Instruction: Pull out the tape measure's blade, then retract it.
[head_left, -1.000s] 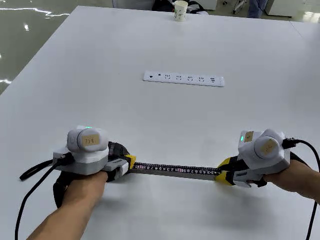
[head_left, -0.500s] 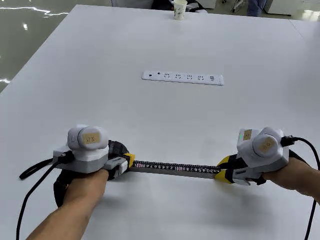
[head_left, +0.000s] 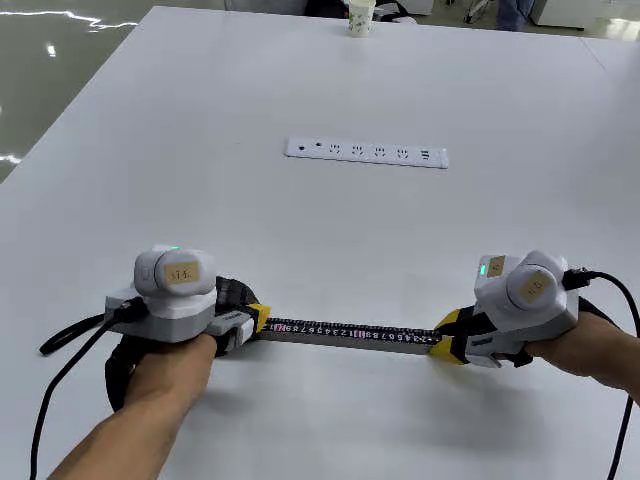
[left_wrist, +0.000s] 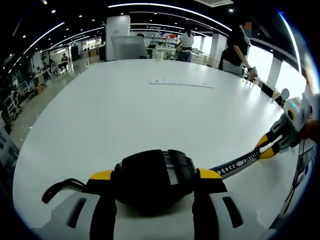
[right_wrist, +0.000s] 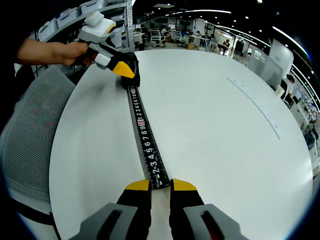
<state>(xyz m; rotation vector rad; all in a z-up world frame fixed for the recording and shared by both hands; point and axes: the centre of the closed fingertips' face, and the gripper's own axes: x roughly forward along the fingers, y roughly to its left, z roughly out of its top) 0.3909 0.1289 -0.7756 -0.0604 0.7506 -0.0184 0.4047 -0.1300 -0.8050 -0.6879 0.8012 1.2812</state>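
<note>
1. Black and chunky, the tape measure's case (left_wrist: 155, 182) sits clamped between the yellow tips of my left claw (head_left: 250, 322), down by the table's (head_left: 300, 80) near edge, on the left side.
2. My right claw (right_wrist: 155, 186) is pinched shut on the free end of the blade (right_wrist: 145, 135), also by the near edge but over to the right. The blade lies flat on the table between the two claws, numbers up, roughly parallel to that edge.
3. Handling guess: the case looks rigid, so squeezing it on its sides should hold fine. The blade is thin and springy, probably slick, and the spring inside will want it back. I'd grip it at the very tip, where the hook should be, and feed it home slowly rather than let it whip.
4. It's all light stuff and nothing fragile, I reckon. The blade could kink if it gets bent sideways though, so I'd keep both claws in line.
5. Containers: just one paper cup (head_left: 361, 18) at the far edge of the table. I can't see inside from here, so no idea what's in it.
6. Only other thing is a power strip (head_left: 366, 154) lying mid-table, well apart from the tape.
</note>
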